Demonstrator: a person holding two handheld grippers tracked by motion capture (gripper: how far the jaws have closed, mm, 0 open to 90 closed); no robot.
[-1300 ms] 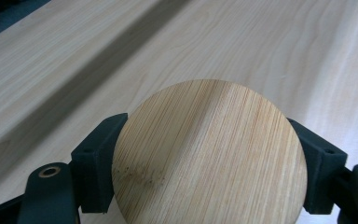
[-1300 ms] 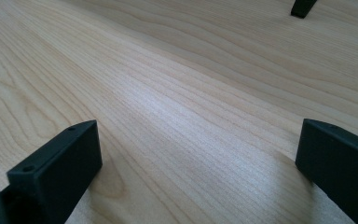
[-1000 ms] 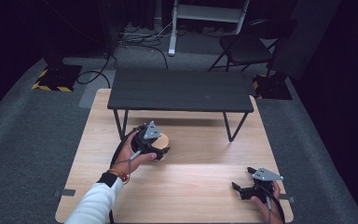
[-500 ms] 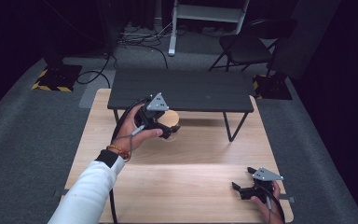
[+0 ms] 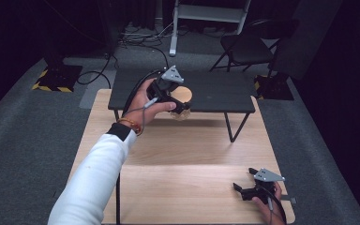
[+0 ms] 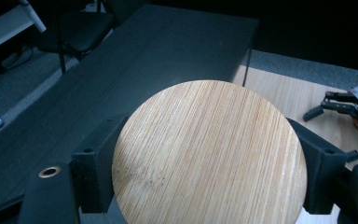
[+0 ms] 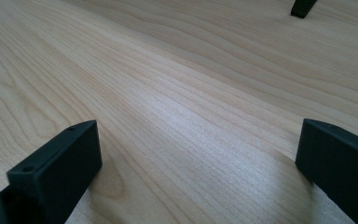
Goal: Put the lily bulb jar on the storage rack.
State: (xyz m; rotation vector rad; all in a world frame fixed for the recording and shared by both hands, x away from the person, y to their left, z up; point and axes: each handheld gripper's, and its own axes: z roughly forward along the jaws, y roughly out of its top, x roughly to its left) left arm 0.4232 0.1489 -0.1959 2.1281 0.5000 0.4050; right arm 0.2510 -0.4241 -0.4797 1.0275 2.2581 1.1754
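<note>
Resting near the front right corner of the pale wooden table (image 5: 178, 187), right gripper (image 5: 246, 183) with jaws spread wide and nothing between them, low over bare grain. Farther in, left gripper (image 5: 180, 101) clamped on a round wooden disc (image 5: 182, 96), jaws pressed against its two edges, disc held flat and face up. Lifted since a second ago from low over the table to the level of the small black bench (image 5: 215, 91), now hanging over its near edge. Likely headed for a set-down on that dark top, with only a lowering and a release left. Beyond the bench, grey carpet (image 5: 37, 131), a dark chair (image 5: 246, 47), loose cables and a white stand in a dim room.
</note>
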